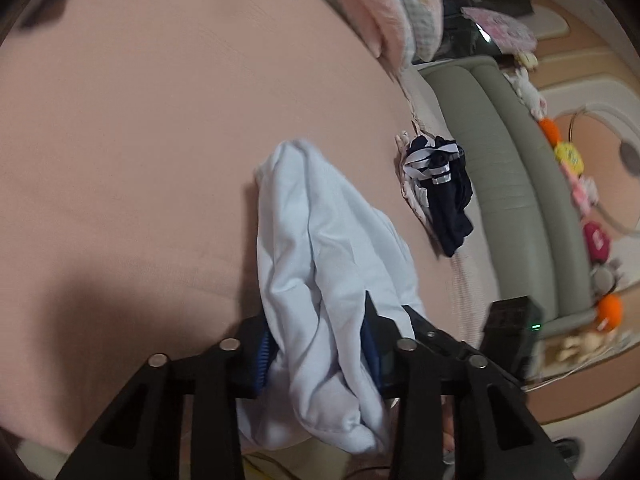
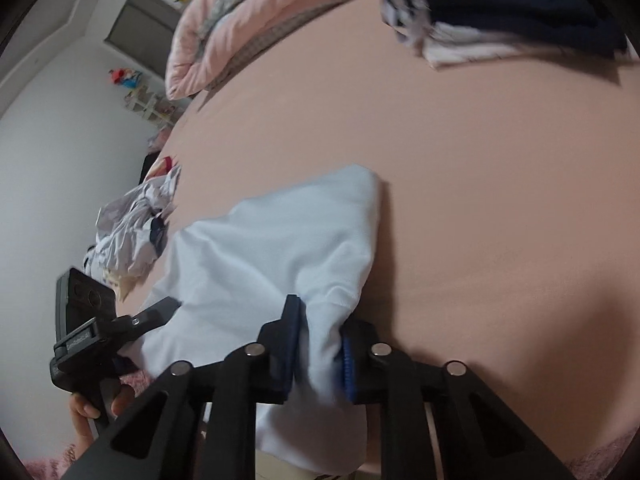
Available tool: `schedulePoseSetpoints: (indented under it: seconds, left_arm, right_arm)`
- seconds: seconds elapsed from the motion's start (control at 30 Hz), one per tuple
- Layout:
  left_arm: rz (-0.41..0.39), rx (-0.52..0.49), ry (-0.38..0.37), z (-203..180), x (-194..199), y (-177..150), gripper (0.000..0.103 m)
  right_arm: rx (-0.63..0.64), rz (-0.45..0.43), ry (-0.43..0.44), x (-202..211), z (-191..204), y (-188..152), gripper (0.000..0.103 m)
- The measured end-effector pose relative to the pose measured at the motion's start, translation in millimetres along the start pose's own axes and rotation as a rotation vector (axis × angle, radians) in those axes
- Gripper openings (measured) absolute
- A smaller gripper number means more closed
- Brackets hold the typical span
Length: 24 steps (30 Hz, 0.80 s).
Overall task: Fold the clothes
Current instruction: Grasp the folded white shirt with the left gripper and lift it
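Observation:
A pale blue garment (image 1: pixel 320 240) lies on the pink bed sheet (image 1: pixel 140 140), its near end bunched and hanging over the bed's front edge. My left gripper (image 1: pixel 320 344) is shut on that bunched edge. In the right wrist view the same garment (image 2: pixel 280 240) spreads away from me, and my right gripper (image 2: pixel 320 348) is shut on its near right corner. The left gripper (image 2: pixel 132 320) shows there at the garment's left side, held by a hand.
A navy and white striped pile (image 1: pixel 440 184) lies at the bed's right edge, also seen far right (image 2: pixel 500 12). A crumpled white garment (image 2: pixel 132 228) sits at the left edge. A pink quilt (image 2: pixel 256 20) lies at the far end. A grey padded headboard (image 1: pixel 500 180) runs alongside.

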<state>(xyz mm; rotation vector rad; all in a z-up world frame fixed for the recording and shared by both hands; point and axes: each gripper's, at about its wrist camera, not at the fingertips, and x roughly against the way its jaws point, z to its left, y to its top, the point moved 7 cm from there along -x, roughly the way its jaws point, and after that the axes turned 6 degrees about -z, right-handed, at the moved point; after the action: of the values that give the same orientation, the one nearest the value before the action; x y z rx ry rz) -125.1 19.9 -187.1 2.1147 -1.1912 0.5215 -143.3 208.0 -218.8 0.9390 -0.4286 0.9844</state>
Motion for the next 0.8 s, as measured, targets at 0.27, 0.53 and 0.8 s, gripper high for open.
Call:
schedulePoseSetpoints:
  seconds: [0.27, 0.53, 0.8]
  left_arm:
    - [-0.068, -0.242, 0.084, -63, 13, 6, 0.025]
    - [-0.063, -0.337, -0.025, -156, -13, 43, 0.024]
    - [-0.089, -0.315, -0.108, -219, -54, 74, 0.024]
  right_arm:
    - [-0.01, -0.05, 0.004, 24, 22, 19, 0.012]
    - [-0.015, -0.144, 0.029, 71, 15, 80, 0.011]
    - [0.005, -0.237, 0.015, 121, -12, 161, 0.011]
